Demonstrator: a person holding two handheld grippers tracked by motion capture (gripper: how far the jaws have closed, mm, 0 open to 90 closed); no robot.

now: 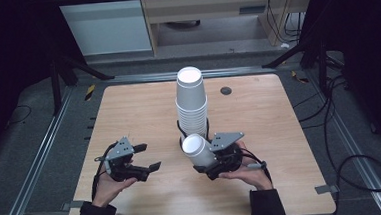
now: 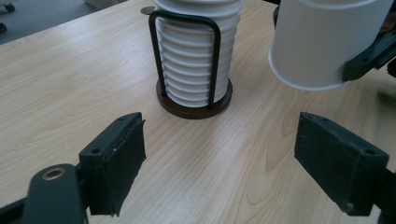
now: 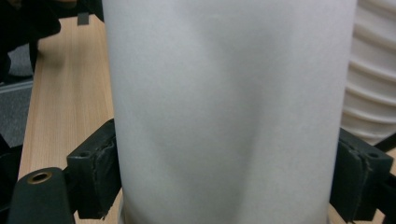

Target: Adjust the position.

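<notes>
One cup off the stack, carried low over the table's middle.
The right gripper [image 1: 209, 159] clamps a white cup [image 1: 197, 148] beside the racked stack [image 1: 192, 105]; the left gripper [image 1: 142, 158] waits agape, empty; placement remains.

Your right gripper [image 1: 205, 157] clamps a white paper cup [image 1: 197, 149], tilted, just beside the cup stack [image 1: 191, 100] ahead.

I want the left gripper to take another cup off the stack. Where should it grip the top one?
Probably grip the top cup by its side wall, above the ribbed rims of the stack, coming in level from the left. The upside-down cup tapers upward, and the wire holder blocks lower grips.
</notes>
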